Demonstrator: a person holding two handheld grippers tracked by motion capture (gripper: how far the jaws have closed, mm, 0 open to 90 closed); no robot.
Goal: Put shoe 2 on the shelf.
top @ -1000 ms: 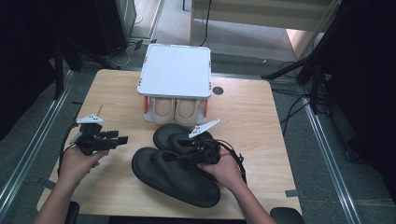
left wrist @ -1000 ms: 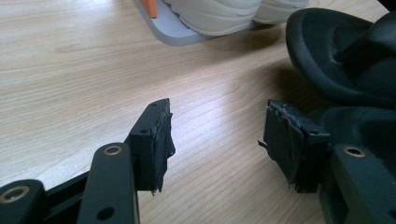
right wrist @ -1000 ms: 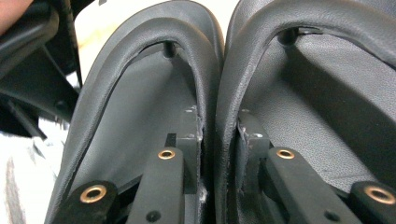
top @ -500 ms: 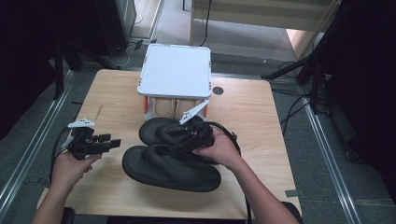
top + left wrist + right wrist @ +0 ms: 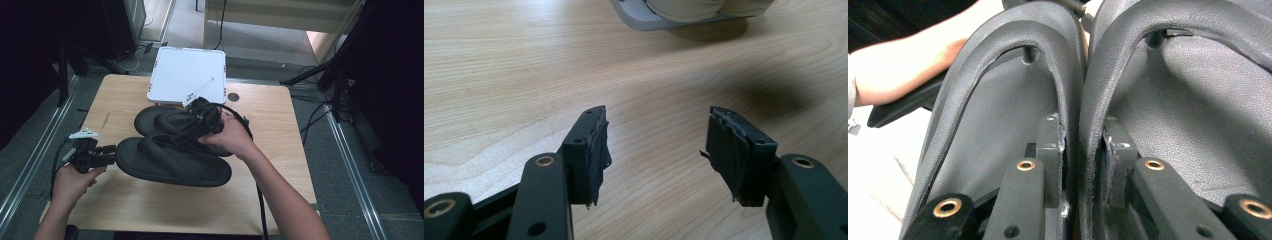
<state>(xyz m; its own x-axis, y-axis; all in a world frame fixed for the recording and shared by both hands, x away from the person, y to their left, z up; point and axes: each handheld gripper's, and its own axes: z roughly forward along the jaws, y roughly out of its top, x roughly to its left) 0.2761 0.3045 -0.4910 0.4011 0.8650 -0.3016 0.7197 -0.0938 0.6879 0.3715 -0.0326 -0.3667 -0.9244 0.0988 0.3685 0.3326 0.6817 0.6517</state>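
Where the near edge of the table [image 5: 150, 210] is met by the person's forearms, the left claw [image 5: 111, 149] is seen at the near left, held low in the left hand [image 5: 70, 181] and pointed to the right toward the sandals. In the left claw view its jaws are spread apart with bare wood between them, and nothing is touched by the pads [image 5: 596, 150].

Just to the right of that claw, the nearer black sandal [image 5: 172, 162] is seen in the high view, with its heel end to the left and its toe end to the right. Beyond it the farther black sandal [image 5: 160, 120] is seen, side by side with the first. In the right claw view, the two neighbouring straps [image 5: 1075, 100] are pressed together between the jaws of the right claw [image 5: 1082, 135], so both sandals are gripped at once by their inner straps. The right claw is carried in the right hand [image 5: 232, 137] near the middle of the table, and the pair appears to be lifted off the wood, a shadow being cast beneath the nearer sandal.

Farther back, at the far edge of the table, a white-topped rack [image 5: 187, 80] is placed, with pale shoes [image 5: 684, 7] visible beneath its shelf in the left claw view
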